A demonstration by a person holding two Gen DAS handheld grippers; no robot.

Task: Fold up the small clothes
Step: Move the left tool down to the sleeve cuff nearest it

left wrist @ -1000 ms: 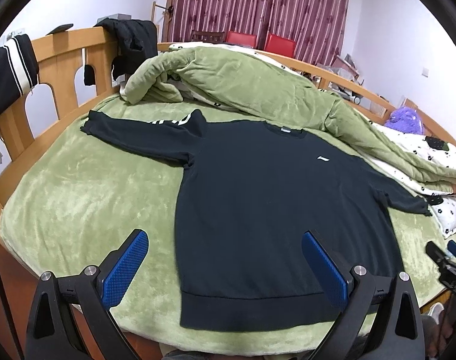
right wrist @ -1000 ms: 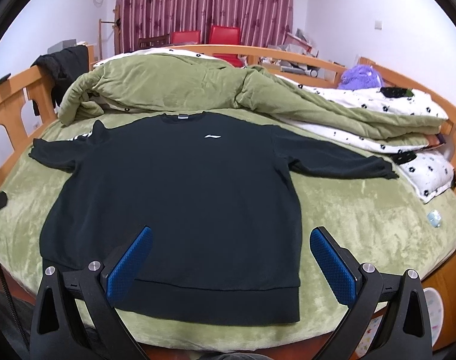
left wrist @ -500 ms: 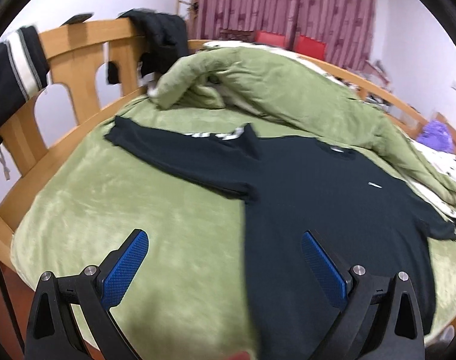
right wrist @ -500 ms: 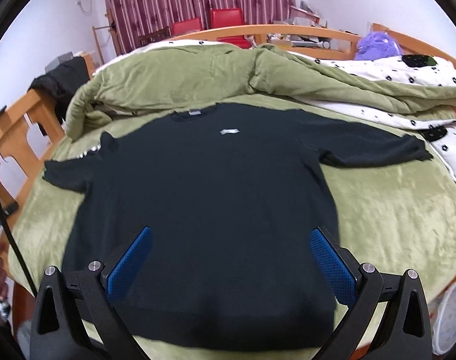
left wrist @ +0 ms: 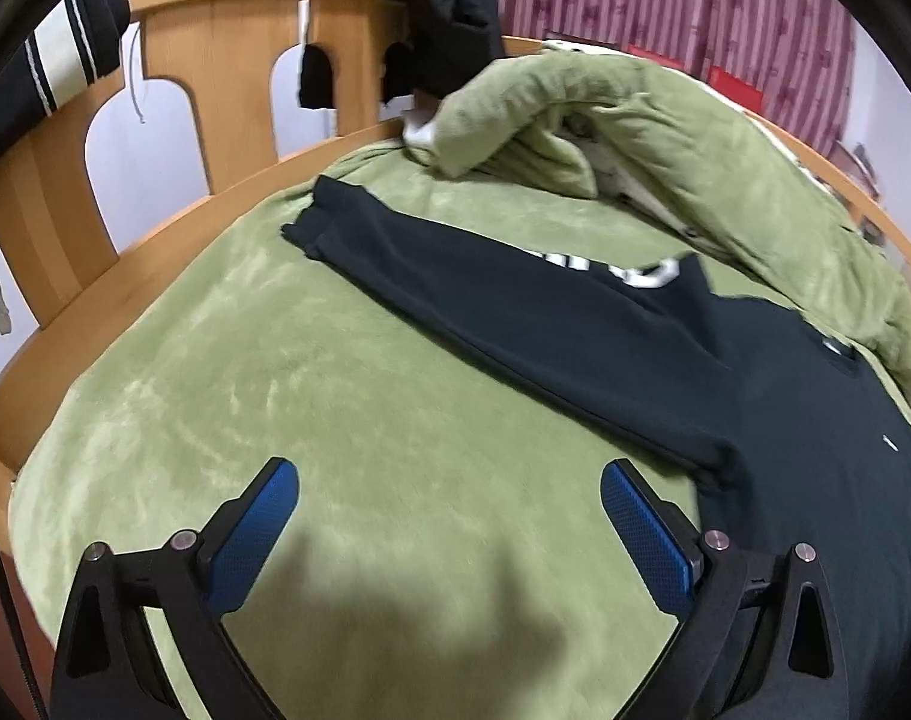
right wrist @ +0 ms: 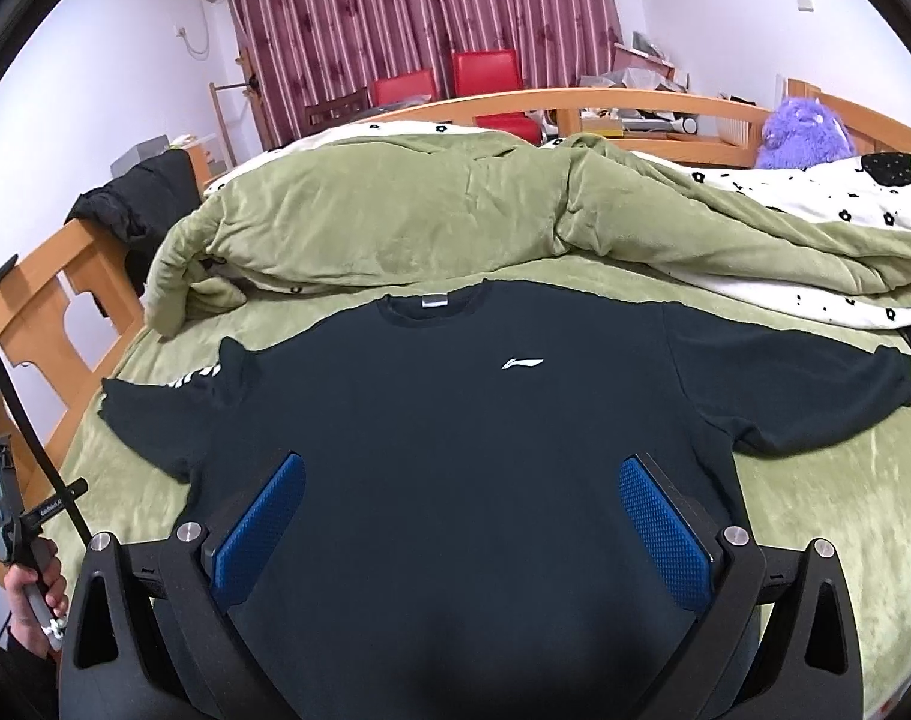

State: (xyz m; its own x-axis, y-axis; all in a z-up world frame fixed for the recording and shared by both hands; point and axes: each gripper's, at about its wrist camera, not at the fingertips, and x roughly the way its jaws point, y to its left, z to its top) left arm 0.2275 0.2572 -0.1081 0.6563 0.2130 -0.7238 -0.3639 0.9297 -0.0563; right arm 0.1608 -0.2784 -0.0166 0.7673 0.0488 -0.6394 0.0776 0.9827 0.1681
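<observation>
A black long-sleeved sweatshirt point(right wrist: 455, 420) with a small white chest logo lies flat, front up, on the green bed cover point(right wrist: 815, 510), both sleeves spread sideways. In the left wrist view its left sleeve point(left wrist: 485, 300) runs from the cuff at upper left to the body at the right. My left gripper point(left wrist: 449, 516) is open and empty above bare green cover, short of that sleeve. My right gripper point(right wrist: 461, 516) is open and empty over the sweatshirt's lower body.
A bunched green quilt point(right wrist: 425, 222) lies behind the collar and shows in the left wrist view point(left wrist: 635, 138). A wooden bed rail point(left wrist: 65, 276) with dark clothes point(left wrist: 449, 12) draped on it curves along the left. A white flowered sheet point(right wrist: 815, 210) is at the right.
My left gripper has swung left and forward, from over the sweatshirt's hem to the bare cover near the left sleeve. My right gripper has moved forward over the sweatshirt body. Both stay open.
</observation>
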